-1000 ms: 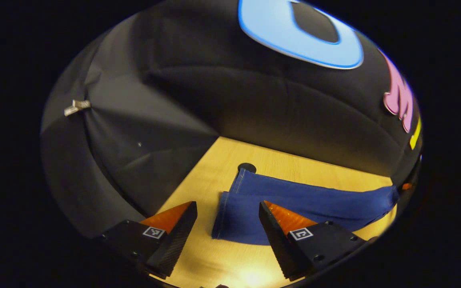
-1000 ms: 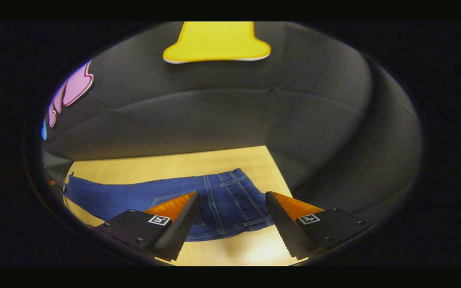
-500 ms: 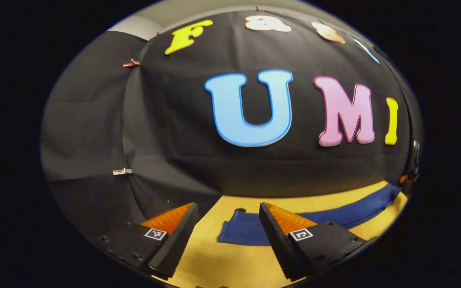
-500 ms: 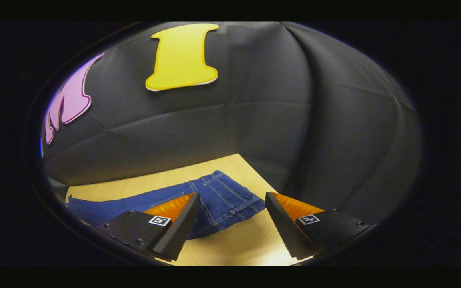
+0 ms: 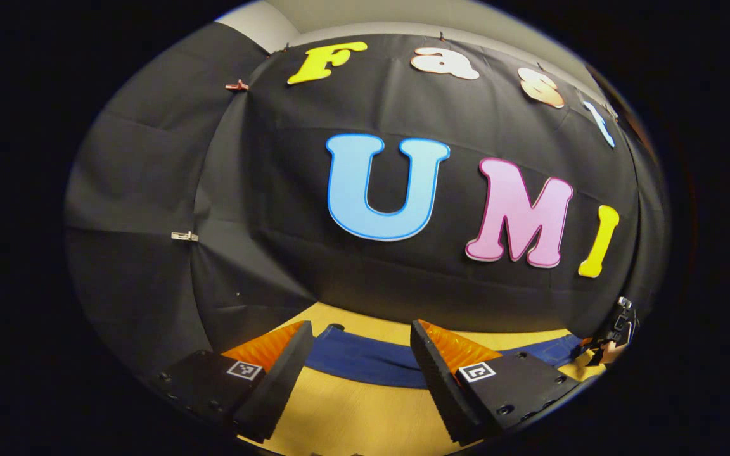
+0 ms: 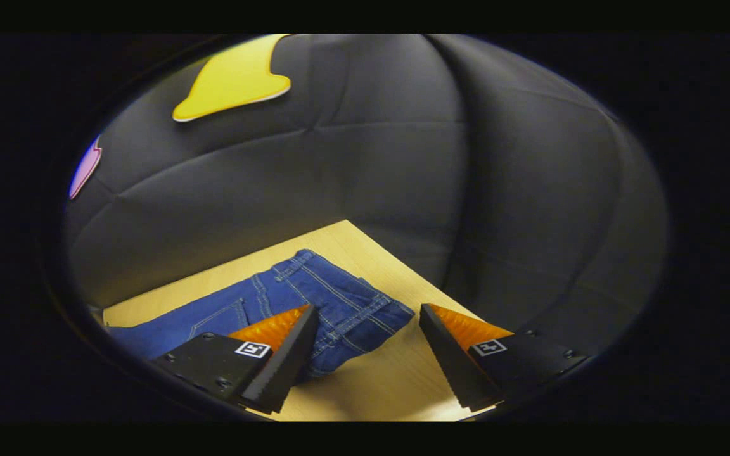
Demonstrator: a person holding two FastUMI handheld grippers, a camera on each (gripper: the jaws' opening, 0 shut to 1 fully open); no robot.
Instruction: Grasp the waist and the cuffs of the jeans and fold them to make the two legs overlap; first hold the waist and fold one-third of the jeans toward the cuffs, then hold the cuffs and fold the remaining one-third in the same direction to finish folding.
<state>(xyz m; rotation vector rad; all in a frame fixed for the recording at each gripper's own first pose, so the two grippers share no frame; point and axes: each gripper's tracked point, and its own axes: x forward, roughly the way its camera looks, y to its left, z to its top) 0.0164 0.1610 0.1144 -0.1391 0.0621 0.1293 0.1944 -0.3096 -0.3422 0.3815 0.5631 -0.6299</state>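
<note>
Right gripper view: jeans (image 6: 314, 304) flat on the table (image 6: 397, 380), right gripper (image 6: 365, 354) spread wide, empty, off the waist; left gripper (image 5: 358, 373) likewise apart. Closing here risks pinching one layer only.

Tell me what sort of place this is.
Likely a staged recording booth, not a home: black cloth wall clipped up around a bare wooden table, with only jeans laid out.

Jeans (image 6: 314, 304) flat on wooden table (image 6: 397, 380)
</note>
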